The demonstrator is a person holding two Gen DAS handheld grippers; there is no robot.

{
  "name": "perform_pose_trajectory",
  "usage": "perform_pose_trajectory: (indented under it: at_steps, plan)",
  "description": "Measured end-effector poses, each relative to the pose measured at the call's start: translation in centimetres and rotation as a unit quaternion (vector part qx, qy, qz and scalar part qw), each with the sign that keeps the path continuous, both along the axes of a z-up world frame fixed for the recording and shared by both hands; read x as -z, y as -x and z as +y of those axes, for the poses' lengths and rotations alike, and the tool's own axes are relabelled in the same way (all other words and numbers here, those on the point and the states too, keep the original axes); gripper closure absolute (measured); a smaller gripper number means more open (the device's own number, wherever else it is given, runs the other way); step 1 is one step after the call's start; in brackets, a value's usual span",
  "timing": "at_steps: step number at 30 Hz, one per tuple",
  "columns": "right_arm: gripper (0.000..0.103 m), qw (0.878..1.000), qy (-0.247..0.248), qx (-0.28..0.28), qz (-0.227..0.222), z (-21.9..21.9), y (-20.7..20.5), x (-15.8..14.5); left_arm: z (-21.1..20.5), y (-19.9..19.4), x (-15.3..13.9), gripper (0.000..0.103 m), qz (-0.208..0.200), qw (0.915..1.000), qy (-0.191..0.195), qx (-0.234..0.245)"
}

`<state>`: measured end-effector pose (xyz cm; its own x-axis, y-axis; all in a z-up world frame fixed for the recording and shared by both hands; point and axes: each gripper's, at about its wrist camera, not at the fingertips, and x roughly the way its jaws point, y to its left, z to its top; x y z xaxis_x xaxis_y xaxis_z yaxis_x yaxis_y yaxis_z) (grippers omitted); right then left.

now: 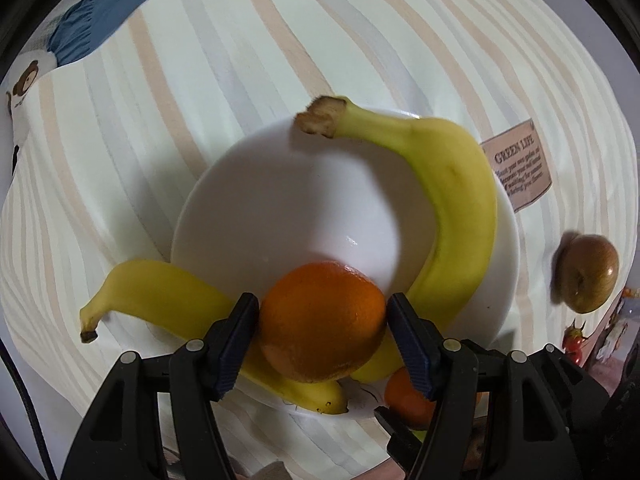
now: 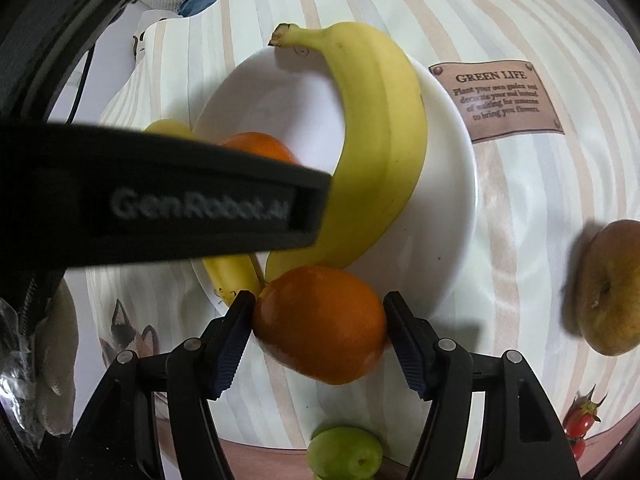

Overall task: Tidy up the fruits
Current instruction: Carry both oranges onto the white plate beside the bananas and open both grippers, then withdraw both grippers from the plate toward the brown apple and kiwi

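Left view, from the left: a blue cloth (image 1: 104, 16) at the far corner of the striped tablecloth (image 1: 168, 128), then a banana (image 1: 160, 300) lying across the near left rim of the white plate (image 1: 256, 208), its tip hanging off onto the cloth. The left gripper (image 1: 322, 322) pinches an orange (image 1: 320, 320) over the plate's near edge — both pads against its sides, the fruit resting on the banana. A second banana (image 1: 452, 208) curves along the plate's right side, stem out past the far rim. Plate centre is bare. Further right, a printed label (image 1: 520, 164), an apple (image 1: 588, 272) and cherry tomatoes (image 1: 574, 340) at the cloth's edge. The right view alone shows the left tool's black body (image 2: 160, 196) cutting in from the left across the plate (image 2: 448, 184), and a cat print (image 2: 128, 336) on the cloth. The right gripper (image 2: 320, 324) has another orange (image 2: 320, 324) between its pads, touching both, at the near rim, part over the cloth (image 2: 520, 208). A green grape (image 2: 344, 456) lies near the bottom edge, seen only here. Apple (image 2: 612, 288) well right, apart from the plate; tomatoes (image 2: 582, 420) in the lower right corner. Open cloth between plate and apple.
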<state>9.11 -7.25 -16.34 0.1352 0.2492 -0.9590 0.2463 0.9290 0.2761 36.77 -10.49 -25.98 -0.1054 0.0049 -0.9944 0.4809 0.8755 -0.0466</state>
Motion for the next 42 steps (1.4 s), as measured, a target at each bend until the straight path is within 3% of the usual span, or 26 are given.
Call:
perform_pose_trajectory:
  at_steps: [2,5,7,10,16,25,42]
  plan:
    - [0.034,1.0,0.0,0.001,0.0,0.0,0.1,-0.2,0.0,0.3,-0.6,0.03,-0.006,0.9999,0.007,-0.008]
    - [0.025,1.0,0.002,0.001,-0.005,-0.2,0.3,-1.0,0.4,0.7,-1.7,0.019,-0.02,0.9996,0.01,-0.017]
    - [0.015,1.0,0.004,0.0,-0.008,-0.3,0.5,-1.5,1.3,1.1,-2.6,0.019,-0.033,0.9991,0.01,-0.025]
    - [0.009,1.0,0.014,-0.006,-0.008,-0.3,0.8,-2.6,2.3,1.8,-3.9,0.019,-0.046,0.9976,0.021,-0.048]
    - [0.006,0.999,0.045,-0.012,-0.025,-1.1,1.7,-4.2,5.9,4.3,-6.8,0.019,-0.082,0.9905,0.042,-0.102]
    - [0.006,0.994,0.093,-0.013,-0.059,-2.7,3.4,-8.0,10.5,10.7,-10.5,0.019,-0.16,0.9724,0.043,-0.164]
    - [0.006,0.975,0.137,-0.058,-0.162,-0.2,9.6,-18.3,12.2,18.9,-19.3,0.019,-0.265,0.942,0.071,-0.194]
